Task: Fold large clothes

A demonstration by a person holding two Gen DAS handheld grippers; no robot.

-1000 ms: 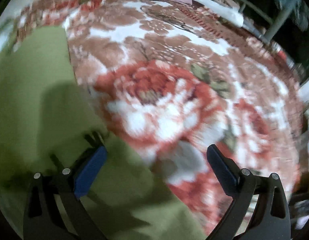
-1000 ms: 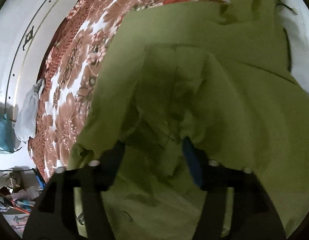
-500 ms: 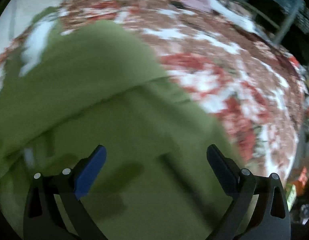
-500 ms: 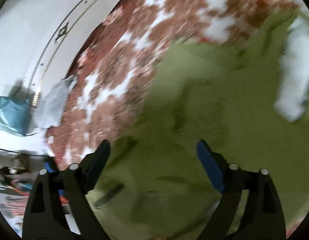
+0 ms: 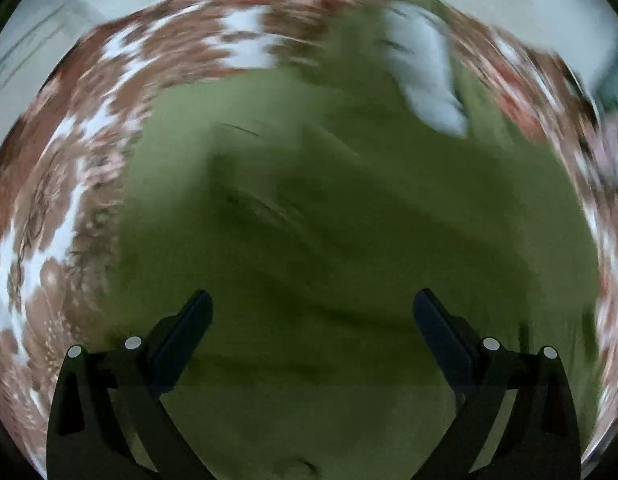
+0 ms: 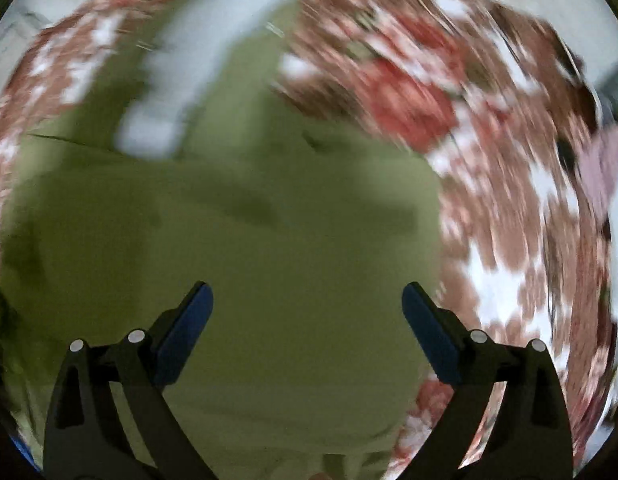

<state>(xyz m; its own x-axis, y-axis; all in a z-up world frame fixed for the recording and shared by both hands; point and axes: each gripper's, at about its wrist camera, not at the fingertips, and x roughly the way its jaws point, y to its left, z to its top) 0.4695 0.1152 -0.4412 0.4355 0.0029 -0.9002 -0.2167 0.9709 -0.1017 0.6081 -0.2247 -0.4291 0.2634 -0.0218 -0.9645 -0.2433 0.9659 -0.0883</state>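
**Hovering over a part-folded green garment**

Hanging above the cloth, the left claw (image 5: 312, 316) stands wide with nothing between its pads. The right claw (image 6: 307, 310) is wide too, its jaws opening, and they grip no fabric. Below both lies the green garment (image 5: 349, 240), spread on a flowered blanket (image 6: 509, 208) (brown, red and white). Layers overlap across its middle, with creased edges showing, so at least one fold looks done. A pale lining or panel (image 5: 425, 80) shows at its far end. Both views are blurred. By my reading the job sits midway: the bundle is broad, and further folds and a tidy-up remain.
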